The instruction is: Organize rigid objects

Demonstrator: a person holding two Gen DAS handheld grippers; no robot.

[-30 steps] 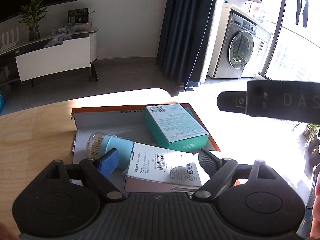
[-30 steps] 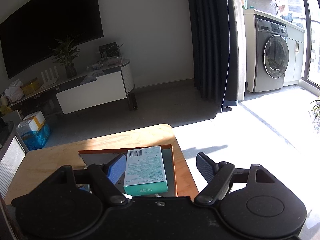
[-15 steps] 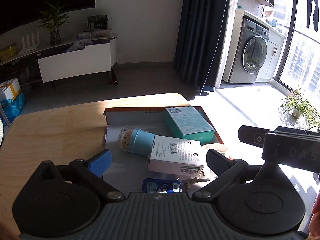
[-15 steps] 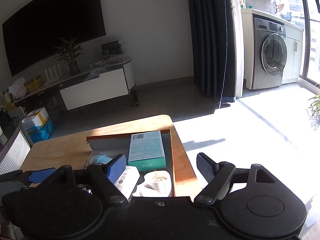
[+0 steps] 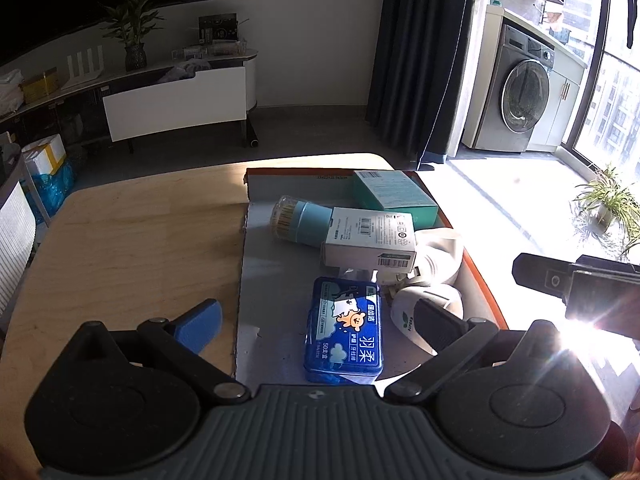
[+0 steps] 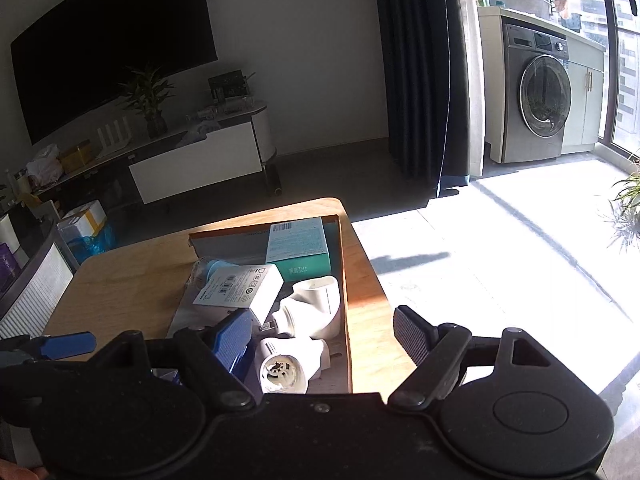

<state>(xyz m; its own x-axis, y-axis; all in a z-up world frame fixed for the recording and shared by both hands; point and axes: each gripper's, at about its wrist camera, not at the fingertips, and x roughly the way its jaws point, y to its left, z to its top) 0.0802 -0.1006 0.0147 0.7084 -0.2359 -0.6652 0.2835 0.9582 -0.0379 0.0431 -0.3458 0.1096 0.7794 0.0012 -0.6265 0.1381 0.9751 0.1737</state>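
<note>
A sunlit living room with a dark television, a low white media console (image 5: 176, 100) and a washing machine (image 6: 546, 98) surrounds a light wooden tabletop (image 5: 132, 240) that carries a shallow cardboard tray (image 5: 276, 276) with an orange outer rim.

The left gripper (image 5: 316, 326) hovers above the near end of the tray with its fingers spread wide and holding nothing. Its blue-padded finger (image 5: 200, 322) hangs over bare tabletop just outside the tray's left wall, and its black ribbed finger (image 5: 436, 326) stands over a white plastic fitting (image 5: 404, 312). Between the two fingers, inside the tray, lies a blue tin (image 5: 346, 330) printed with a cartoon bear and Chinese characters, flat and untouched.

The right gripper (image 6: 324, 338) is also open and empty. Its blue-padded finger (image 6: 232, 338) sits above the near part of the tray, next to the white fitting's round open end (image 6: 280, 372); its black finger (image 6: 412, 334) hangs beyond the tabletop's right edge.

Farther along the tray, a white barcoded box (image 5: 370, 240) lies tilted, its left end resting on a light blue toothpick holder (image 5: 300, 222) that lies on its side. A white pipe elbow (image 6: 318, 304) lies just right of the box. At the far end, against the tray's back wall, a teal box (image 5: 394, 198) lies flat.
</note>
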